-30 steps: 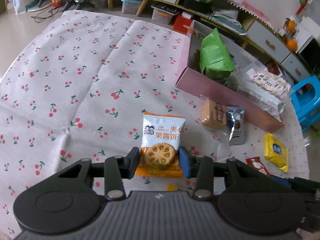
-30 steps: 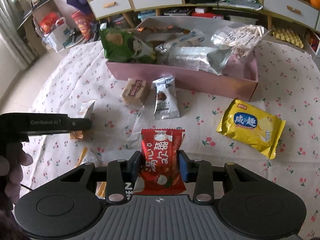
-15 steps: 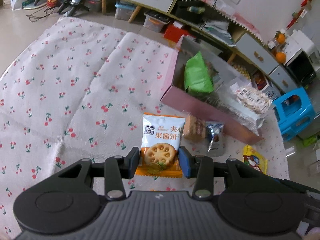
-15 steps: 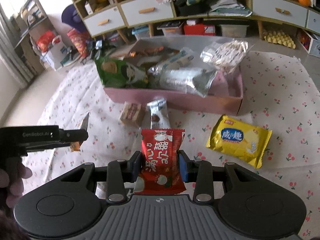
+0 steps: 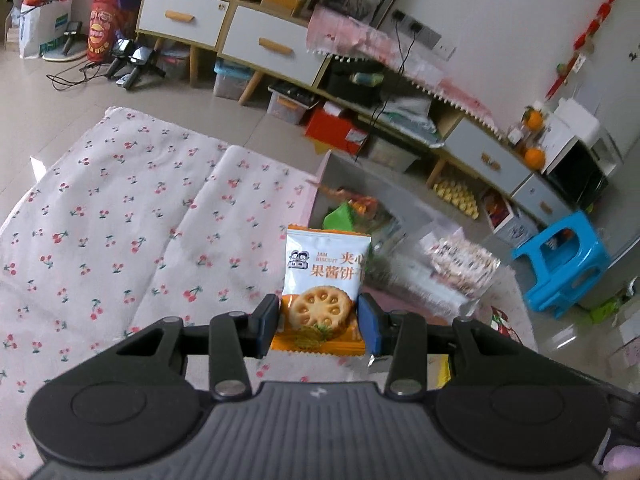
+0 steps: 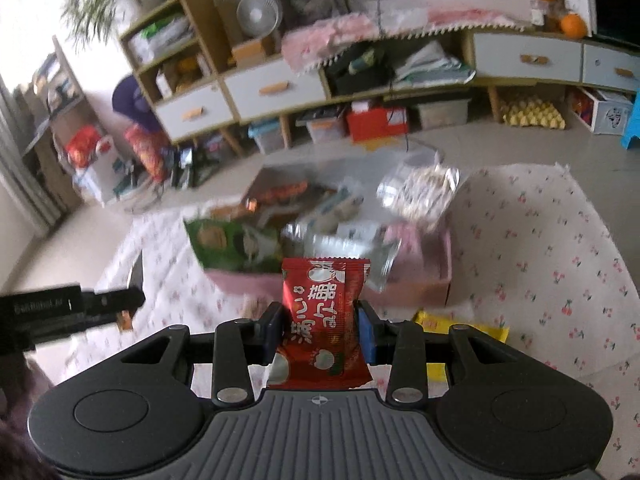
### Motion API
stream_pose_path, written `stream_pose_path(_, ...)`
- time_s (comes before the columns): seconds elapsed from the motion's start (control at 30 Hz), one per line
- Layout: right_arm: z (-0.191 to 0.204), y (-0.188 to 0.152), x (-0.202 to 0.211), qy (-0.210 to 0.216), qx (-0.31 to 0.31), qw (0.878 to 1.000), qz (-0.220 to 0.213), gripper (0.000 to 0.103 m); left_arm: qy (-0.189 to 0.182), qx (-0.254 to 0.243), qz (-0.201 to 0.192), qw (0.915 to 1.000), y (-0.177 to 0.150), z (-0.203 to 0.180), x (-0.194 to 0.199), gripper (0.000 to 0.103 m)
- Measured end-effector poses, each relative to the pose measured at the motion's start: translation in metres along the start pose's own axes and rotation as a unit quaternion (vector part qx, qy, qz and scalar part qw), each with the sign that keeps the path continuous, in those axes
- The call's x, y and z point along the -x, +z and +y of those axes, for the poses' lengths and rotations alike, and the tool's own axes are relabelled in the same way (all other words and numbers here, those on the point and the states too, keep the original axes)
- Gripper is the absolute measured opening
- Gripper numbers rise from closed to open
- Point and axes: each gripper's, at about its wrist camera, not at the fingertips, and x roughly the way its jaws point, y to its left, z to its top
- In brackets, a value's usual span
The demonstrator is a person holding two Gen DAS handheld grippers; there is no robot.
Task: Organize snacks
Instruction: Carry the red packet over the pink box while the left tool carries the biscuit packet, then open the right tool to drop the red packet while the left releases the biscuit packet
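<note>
Left wrist view shows my left gripper [image 5: 318, 322] clamped on a jam biscuit packet [image 5: 325, 280], white above and orange below, standing upright between the pads and clear of the cherry-print cloth [image 5: 120, 240]. At one o'clock from it sits the pink box [image 5: 400, 300], already crowded with snacks, a green bag [image 5: 342, 218] among them.

Right wrist view has my right gripper [image 6: 318, 330] pinching a red snack packet [image 6: 322, 312], also upright and off the cloth. The pink box lies at twelve o'clock just beyond it, blurred. A yellow packet [image 6: 472, 328] rests on the cloth at three o'clock, partly hidden by the gripper. The left gripper pokes in at nine o'clock.
</note>
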Motion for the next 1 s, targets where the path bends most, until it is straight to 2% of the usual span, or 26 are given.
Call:
stream_pose_path(0.13,-0.009,0.013,0.003,0.010,-0.026,0.999,-0.024,0.037,-0.014,0.014,-0.003,0.9998,0.009,-0.006,-0.006,0.039)
stream_pose_path(0.4,-0.036,0.030,-0.017,0.029,-0.105,0.993,-0.041,0.037,-0.039,-0.001,-0.003,0.9992,0.030,-0.032,-0.032,0.039)
stream_pose_path(0.53,-0.043,0.044,-0.031,0.019,-0.117,0.992,-0.043,0.037,-0.077,-0.005,0.000,0.9970,0.044,-0.047,-0.047,0.039)
stream_pose_path(0.73,-0.051,0.052,-0.051,0.023,-0.131,0.990,-0.043,0.037,-0.139,-0.035,-0.022,0.9895,0.033,-0.060,-0.061,0.039)
stream_pose_path(0.87,-0.061,0.047,-0.066,0.022,-0.158,0.987,-0.028,0.037,-0.127,-0.061,-0.012,0.9899,0.027,-0.071,-0.076,0.039)
stream_pose_path(1.0,-0.070,0.045,-0.072,0.017,-0.180,0.983,-0.029,0.037,-0.124,-0.053,0.002,0.9909,0.026,-0.074,-0.091,0.039)
